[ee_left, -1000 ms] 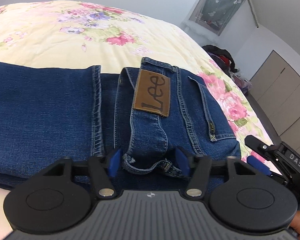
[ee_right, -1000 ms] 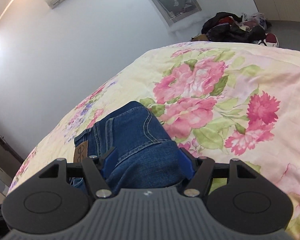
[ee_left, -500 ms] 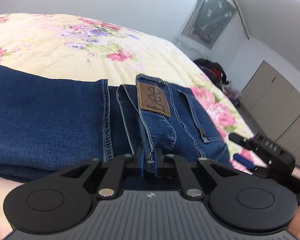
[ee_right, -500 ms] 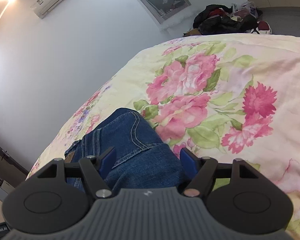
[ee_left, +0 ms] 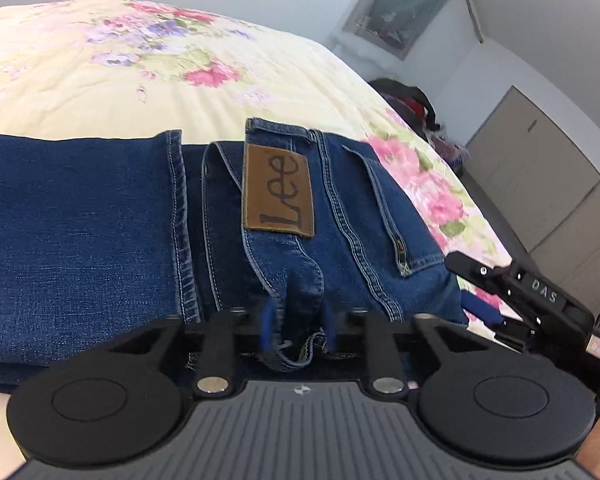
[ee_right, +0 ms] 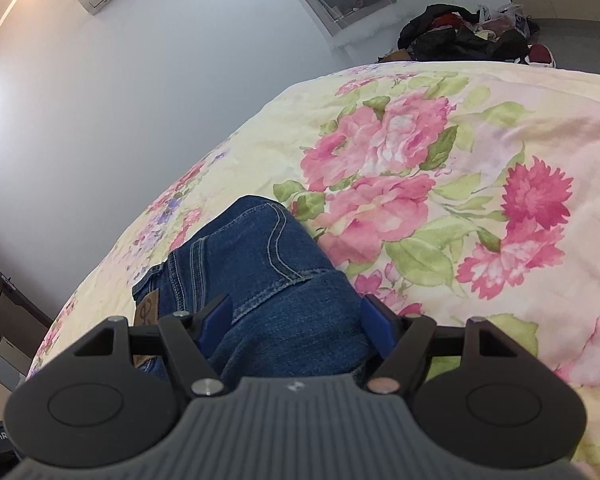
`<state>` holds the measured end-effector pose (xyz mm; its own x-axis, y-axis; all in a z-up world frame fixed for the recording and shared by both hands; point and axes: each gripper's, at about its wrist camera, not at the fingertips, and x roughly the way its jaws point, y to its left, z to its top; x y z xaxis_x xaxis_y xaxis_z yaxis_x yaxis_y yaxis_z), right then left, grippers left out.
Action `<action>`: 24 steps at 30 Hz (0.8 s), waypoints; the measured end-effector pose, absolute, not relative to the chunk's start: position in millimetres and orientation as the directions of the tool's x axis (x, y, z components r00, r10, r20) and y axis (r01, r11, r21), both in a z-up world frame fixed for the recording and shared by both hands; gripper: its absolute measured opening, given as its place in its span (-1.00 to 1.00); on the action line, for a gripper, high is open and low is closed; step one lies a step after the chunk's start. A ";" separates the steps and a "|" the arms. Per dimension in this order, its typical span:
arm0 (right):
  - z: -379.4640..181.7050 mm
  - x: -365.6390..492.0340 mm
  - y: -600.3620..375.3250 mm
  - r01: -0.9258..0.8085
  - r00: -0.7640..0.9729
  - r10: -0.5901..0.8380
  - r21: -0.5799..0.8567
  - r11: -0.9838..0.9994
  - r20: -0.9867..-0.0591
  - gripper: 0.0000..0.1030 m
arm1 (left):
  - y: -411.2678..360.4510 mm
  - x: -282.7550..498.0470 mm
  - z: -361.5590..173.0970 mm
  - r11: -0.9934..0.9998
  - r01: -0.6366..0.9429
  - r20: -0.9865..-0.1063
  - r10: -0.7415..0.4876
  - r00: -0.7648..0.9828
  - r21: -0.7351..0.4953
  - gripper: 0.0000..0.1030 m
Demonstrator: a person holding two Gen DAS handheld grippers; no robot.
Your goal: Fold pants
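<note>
Dark blue jeans [ee_left: 100, 220] lie folded on the floral bed, leg hems laid over toward the waistband with its brown Lee patch [ee_left: 278, 196]. My left gripper [ee_left: 296, 326] has its blue fingers slightly apart around the bunched waistband edge and a belt loop. My right gripper [ee_right: 296, 320] is open, its blue pads on either side of the jeans' folded end [ee_right: 268, 280]. The right gripper also shows at the right edge of the left wrist view [ee_left: 512, 300].
The floral bedspread [ee_right: 440, 200] stretches beyond the jeans. A pile of dark clothes [ee_right: 464, 36] lies on the floor past the bed. Grey cupboards [ee_left: 548, 184] stand at the right. A white wall is behind the bed.
My left gripper closed on the waistband edge half a second ago and has now partly opened again. The right gripper stayed open around the folded end, shifting only slightly.
</note>
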<state>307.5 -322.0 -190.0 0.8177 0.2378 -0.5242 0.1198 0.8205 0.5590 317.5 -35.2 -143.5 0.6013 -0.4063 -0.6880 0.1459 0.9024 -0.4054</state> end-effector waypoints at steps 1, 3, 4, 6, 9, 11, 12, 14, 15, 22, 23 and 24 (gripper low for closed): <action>-190.9 308.3 -322.5 0.122 0.817 0.238 0.560 0.819 -0.526 0.32 | -34.7 315.6 -143.2 0.900 0.150 -0.683 -0.412 0.603 -0.410 -0.65; -191.3 308.9 -323.0 0.123 0.817 0.238 0.561 0.818 -0.526 0.32 | -31.5 312.9 -140.0 0.898 0.154 -0.674 -0.414 0.612 -0.412 -0.71; -191.3 308.9 -323.2 0.122 0.817 0.238 0.562 0.818 -0.525 0.32 | -28.6 310.7 -137.4 0.898 0.155 -0.665 -0.412 0.623 -0.412 -0.75; -189.9 308.1 -323.2 0.118 0.822 0.238 0.563 0.818 -0.518 0.32 | -21.4 305.2 -131.6 0.894 0.154 -0.641 -0.413 0.647 -0.420 -0.97; -184.2 304.3 -320.7 0.089 0.838 0.238 0.554 0.828 -0.491 0.32 | -8.7 299.5 -127.2 0.901 0.129 -0.636 -0.388 0.668 -0.414 -0.99; -180.6 303.0 -315.8 0.062 0.846 0.239 0.532 0.845 -0.477 0.32 | -10.9 300.2 -132.8 0.920 0.124 -0.677 -0.360 0.642 -0.372 -0.99; -179.0 302.8 -312.0 0.047 0.848 0.239 0.516 0.855 -0.473 0.32 | -14.4 302.1 -138.2 0.931 0.119 -0.709 -0.341 0.617 -0.345 -0.98; -175.7 301.9 -303.8 0.011 0.853 0.244 0.483 0.876 -0.462 0.31 | -19.7 304.6 -151.2 0.949 0.106 -0.754 -0.301 0.584 -0.297 -0.96; -173.0 300.4 -298.7 -0.020 0.857 0.253 0.462 0.887 -0.449 0.31 | -19.2 305.4 -157.1 0.950 0.095 -0.762 -0.297 0.576 -0.298 -0.95; -188.7 308.2 -245.0 -0.184 0.773 0.247 0.167 0.969 -0.584 0.14 | -15.0 303.2 -161.5 0.951 0.058 -0.775 -0.282 0.566 -0.304 -0.92; -191.1 307.6 -241.0 -0.195 0.772 0.235 0.132 0.972 -0.590 0.15 | -15.6 300.5 -160.0 0.956 0.065 -0.776 -0.272 0.569 -0.287 -0.91; -189.0 305.4 -241.2 -0.198 0.783 0.240 0.136 0.971 -0.573 0.17 | -16.3 297.0 -157.7 0.962 0.074 -0.775 -0.257 0.577 -0.265 -0.86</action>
<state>305.4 -241.2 -189.0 0.7834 0.2401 -0.5733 -0.1980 0.9707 0.1361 297.0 -16.3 -157.7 0.5768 -0.2574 -0.7752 0.0737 0.9616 -0.2645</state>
